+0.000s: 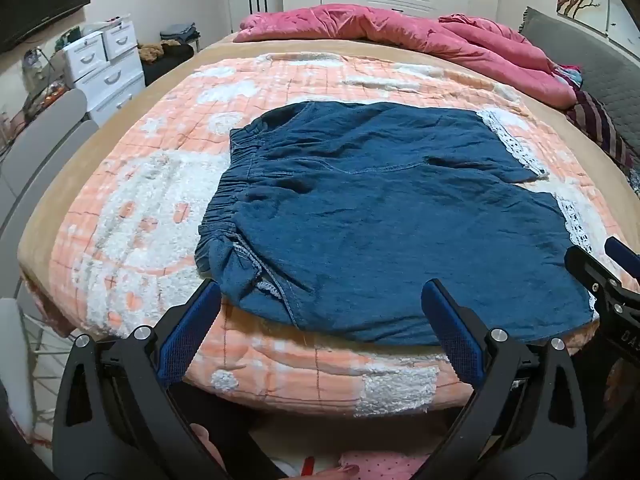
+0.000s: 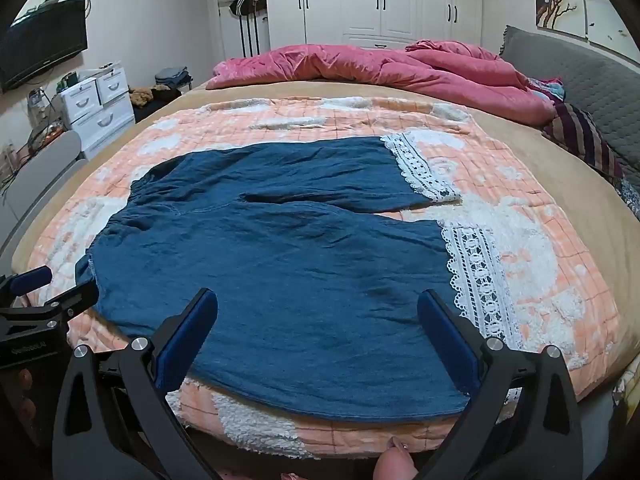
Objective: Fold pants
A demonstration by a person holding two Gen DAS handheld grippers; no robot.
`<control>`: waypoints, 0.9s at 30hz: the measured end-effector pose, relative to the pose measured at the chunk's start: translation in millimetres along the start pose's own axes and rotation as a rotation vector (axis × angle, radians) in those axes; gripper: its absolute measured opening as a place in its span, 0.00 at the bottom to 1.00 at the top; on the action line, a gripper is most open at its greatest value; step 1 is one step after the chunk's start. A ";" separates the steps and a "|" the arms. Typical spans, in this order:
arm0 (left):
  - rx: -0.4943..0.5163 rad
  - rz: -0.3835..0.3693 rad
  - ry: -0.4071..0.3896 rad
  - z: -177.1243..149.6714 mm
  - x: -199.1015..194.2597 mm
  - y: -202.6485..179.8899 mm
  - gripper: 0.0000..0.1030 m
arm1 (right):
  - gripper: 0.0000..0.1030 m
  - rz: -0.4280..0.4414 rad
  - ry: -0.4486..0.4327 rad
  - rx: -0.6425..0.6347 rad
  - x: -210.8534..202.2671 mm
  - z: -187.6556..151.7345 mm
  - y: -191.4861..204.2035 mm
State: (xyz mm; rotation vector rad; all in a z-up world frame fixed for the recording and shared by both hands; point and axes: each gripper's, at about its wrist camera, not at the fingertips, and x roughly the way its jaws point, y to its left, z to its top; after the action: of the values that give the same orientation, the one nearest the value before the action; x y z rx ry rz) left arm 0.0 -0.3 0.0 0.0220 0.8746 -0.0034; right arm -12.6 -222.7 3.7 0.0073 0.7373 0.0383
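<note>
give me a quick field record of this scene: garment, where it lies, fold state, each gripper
garment: blue pants with white lace hems
surface: peach and white blanket on the bed
fold state: spread flat, legs side by side, not yet folded
left gripper: open, at waistband end, holding nothing
right gripper: open, over near leg, holding nothing

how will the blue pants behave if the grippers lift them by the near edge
Probably floppy: the blue pants lie flat and wrinkled on the blanket, so the free part should sag and drag. Likely light, since the cloth looks thin. The lace hems may catch on the fluffy blanket.
</note>
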 end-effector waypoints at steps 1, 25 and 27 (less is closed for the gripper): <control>-0.003 -0.001 -0.002 -0.1 -0.1 0.3 0.92 | 0.96 -0.002 0.001 0.000 0.1 -0.1 0.2; -0.008 -0.014 0.005 3.2 3.8 0.4 0.92 | 0.96 0.009 0.010 0.010 3.7 0.8 0.9; -0.010 -0.015 0.002 2.9 3.6 0.6 0.92 | 0.96 0.009 0.009 0.009 3.9 0.7 0.9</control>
State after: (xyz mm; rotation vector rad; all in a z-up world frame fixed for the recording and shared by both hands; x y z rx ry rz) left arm 4.6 0.2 -0.9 0.0059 0.8772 -0.0135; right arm -9.3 -221.7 1.6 0.0191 0.7465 0.0434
